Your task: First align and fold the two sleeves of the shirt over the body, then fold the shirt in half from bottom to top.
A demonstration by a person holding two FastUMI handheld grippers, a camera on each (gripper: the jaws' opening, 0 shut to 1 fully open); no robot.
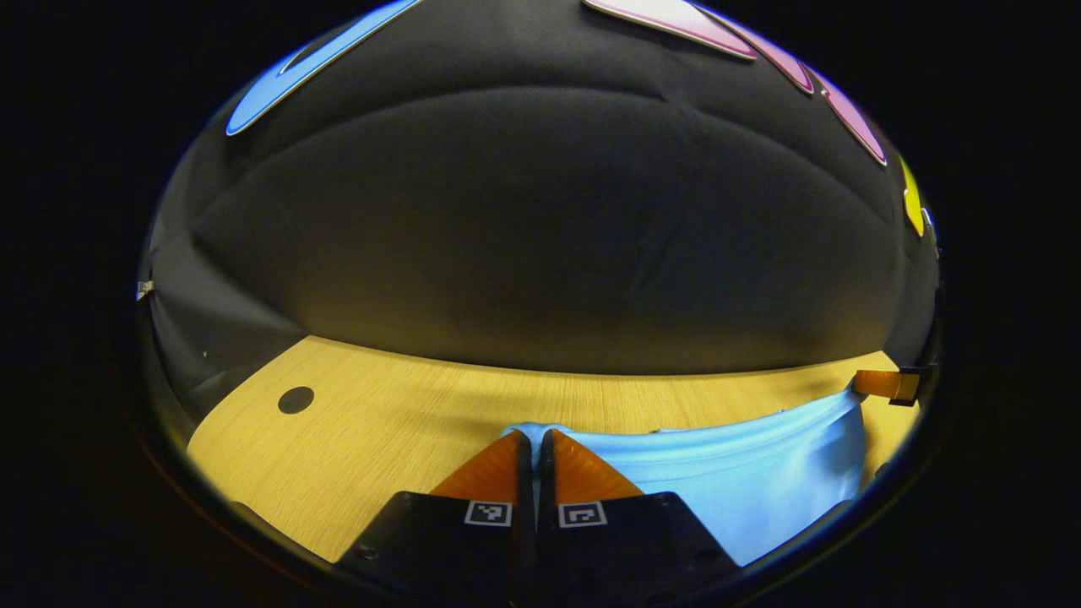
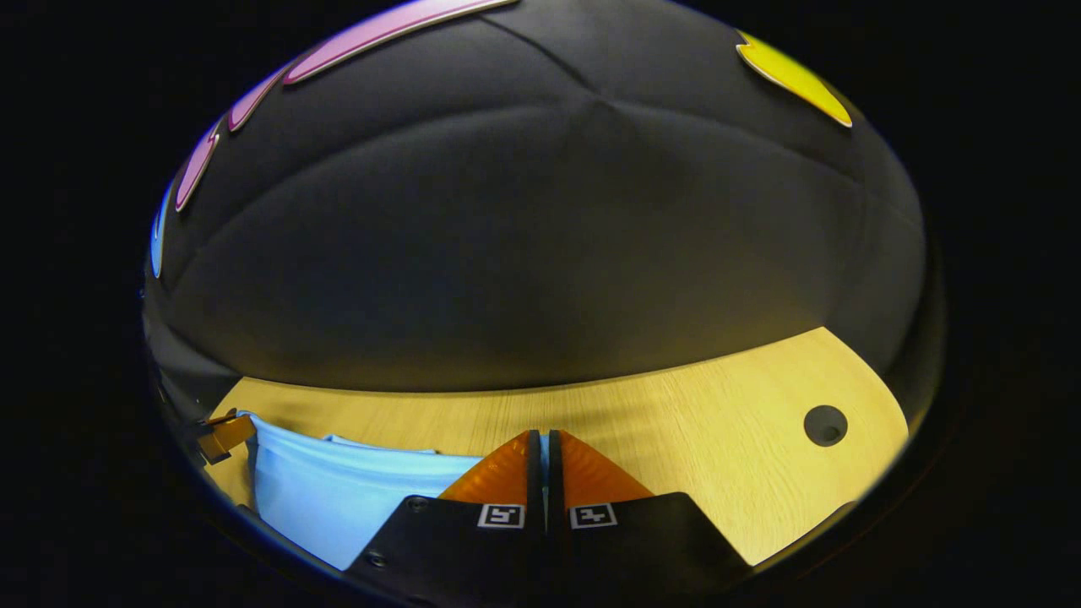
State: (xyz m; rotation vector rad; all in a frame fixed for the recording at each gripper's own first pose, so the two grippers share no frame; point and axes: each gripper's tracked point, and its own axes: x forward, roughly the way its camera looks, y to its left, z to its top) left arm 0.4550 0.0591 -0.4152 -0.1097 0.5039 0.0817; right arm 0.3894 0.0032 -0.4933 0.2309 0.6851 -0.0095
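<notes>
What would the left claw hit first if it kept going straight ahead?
Likely nothing on the table: past the shirt edge pinched in the left claw lies bare wood, then the booth wall. Depth is unclear.

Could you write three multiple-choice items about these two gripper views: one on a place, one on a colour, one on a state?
1. Where does the shirt lie?
A. on the wooden table
B. on the floor
C. on a chair

2. What colour is the shirt?
A. red
B. light blue
C. dark green

3. How do the fingers of the left gripper stand?
A. wide apart
B. closed on the shirt's edge
C. closed on a cup

Answers:
1. A: pale wood of the table shows around the cloth.
2. B: the fabric is light blue in both views.
3. B: the fingers meet with blue cloth at their tips; the right gripper looks the same on the other side.
</notes>
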